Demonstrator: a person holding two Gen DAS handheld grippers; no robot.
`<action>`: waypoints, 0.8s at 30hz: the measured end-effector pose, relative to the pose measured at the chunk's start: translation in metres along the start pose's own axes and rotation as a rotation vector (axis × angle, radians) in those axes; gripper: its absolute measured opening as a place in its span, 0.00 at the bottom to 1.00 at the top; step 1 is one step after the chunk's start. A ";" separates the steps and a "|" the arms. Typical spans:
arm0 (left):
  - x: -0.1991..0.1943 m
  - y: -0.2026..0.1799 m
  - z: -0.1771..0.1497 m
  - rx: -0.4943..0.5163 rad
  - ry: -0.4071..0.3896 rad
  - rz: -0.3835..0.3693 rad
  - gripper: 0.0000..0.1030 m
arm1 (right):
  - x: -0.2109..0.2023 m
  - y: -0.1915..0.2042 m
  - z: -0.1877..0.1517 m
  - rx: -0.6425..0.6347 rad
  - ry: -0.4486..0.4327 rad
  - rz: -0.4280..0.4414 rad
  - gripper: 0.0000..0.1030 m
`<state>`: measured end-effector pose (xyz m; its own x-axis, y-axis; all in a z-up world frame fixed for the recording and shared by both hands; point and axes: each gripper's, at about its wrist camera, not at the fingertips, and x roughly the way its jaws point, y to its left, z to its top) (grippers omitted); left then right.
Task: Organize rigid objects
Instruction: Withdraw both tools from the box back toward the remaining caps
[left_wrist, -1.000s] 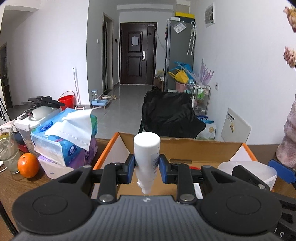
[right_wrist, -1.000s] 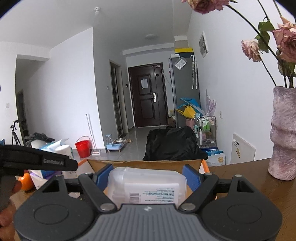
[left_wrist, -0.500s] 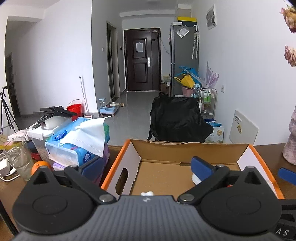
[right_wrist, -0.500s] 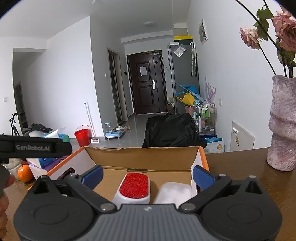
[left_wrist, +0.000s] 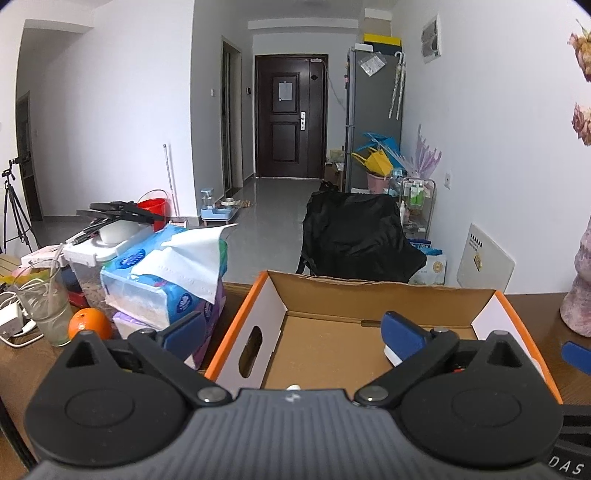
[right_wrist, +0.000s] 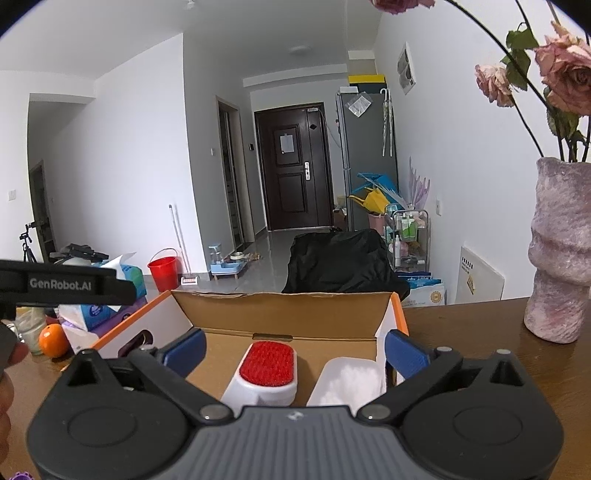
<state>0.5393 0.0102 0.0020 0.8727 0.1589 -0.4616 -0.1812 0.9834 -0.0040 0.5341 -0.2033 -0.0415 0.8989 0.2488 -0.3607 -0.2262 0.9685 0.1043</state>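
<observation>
both tongs (left_wrist: 291, 332) (right_wrist: 293, 350) spread wide, empty, over cardboard box (right_wrist: 291, 314)

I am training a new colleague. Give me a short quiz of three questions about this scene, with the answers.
1. True or false: the right gripper is open.
2. Which object in the cardboard box has a red top? A) brush B) white container C) orange
3. Fill in: the vase stands on the table, to the ___ of the box.

Key: 1 true; 2 A; 3 right.
</observation>
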 end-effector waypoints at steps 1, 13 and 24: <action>-0.003 0.001 0.000 -0.002 -0.002 0.001 1.00 | -0.003 0.000 0.000 -0.001 -0.002 0.000 1.00; -0.041 0.011 -0.014 -0.001 -0.039 -0.012 1.00 | -0.042 0.003 -0.011 -0.029 -0.028 0.003 1.00; -0.054 0.034 -0.037 -0.042 -0.023 -0.002 1.00 | -0.076 0.009 -0.028 -0.053 -0.023 -0.002 1.00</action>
<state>0.4693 0.0316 -0.0055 0.8831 0.1594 -0.4413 -0.1982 0.9792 -0.0428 0.4535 -0.2131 -0.0392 0.9078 0.2467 -0.3393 -0.2430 0.9685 0.0540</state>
